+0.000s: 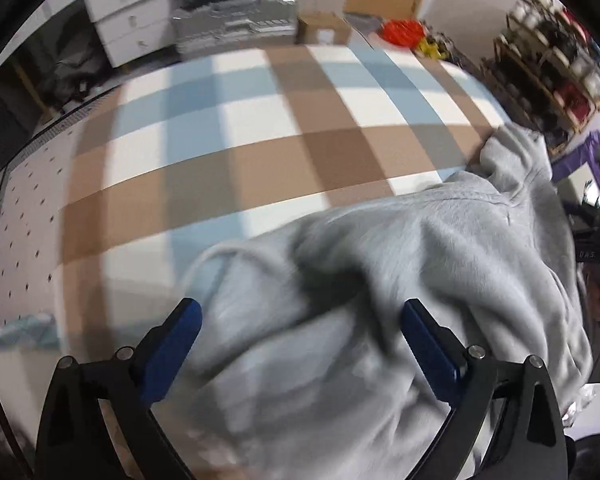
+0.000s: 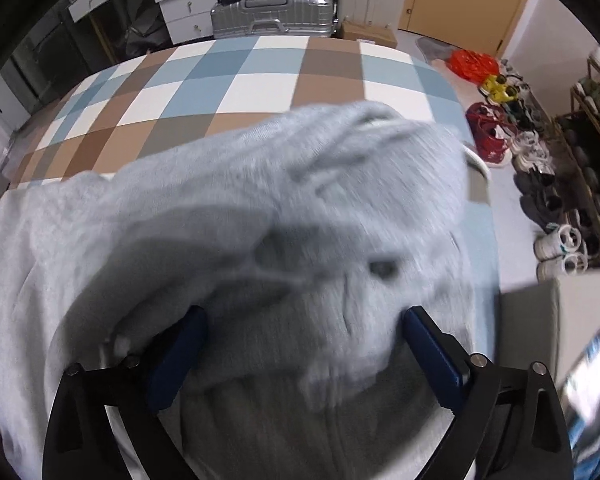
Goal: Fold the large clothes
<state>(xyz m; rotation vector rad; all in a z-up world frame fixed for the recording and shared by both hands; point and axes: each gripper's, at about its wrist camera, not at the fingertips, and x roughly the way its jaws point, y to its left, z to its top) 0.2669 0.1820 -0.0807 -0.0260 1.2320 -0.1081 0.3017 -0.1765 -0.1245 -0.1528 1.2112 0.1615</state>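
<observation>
A large light grey sweatshirt [image 1: 400, 272] lies bunched on the near right part of a bed with a blue, brown and white checked cover [image 1: 260, 120]. My left gripper [image 1: 300, 312] is open, its blue pads wide apart just above the garment's near left edge. In the right wrist view the same grey sweatshirt [image 2: 260, 208] is heaped up and fills the middle, blurred. My right gripper [image 2: 302, 320] is open with the cloth lying between and under its spread fingers. The checked cover [image 2: 240, 80] shows beyond it.
White drawers [image 2: 184, 4] and a silver suitcase [image 2: 272, 16] stand past the far end of the bed. Shoes [image 2: 540, 184], a red bag [image 2: 472, 64] and a shoe rack [image 2: 588, 152] line the floor on the right. A cardboard box [image 1: 324, 30] sits by the door.
</observation>
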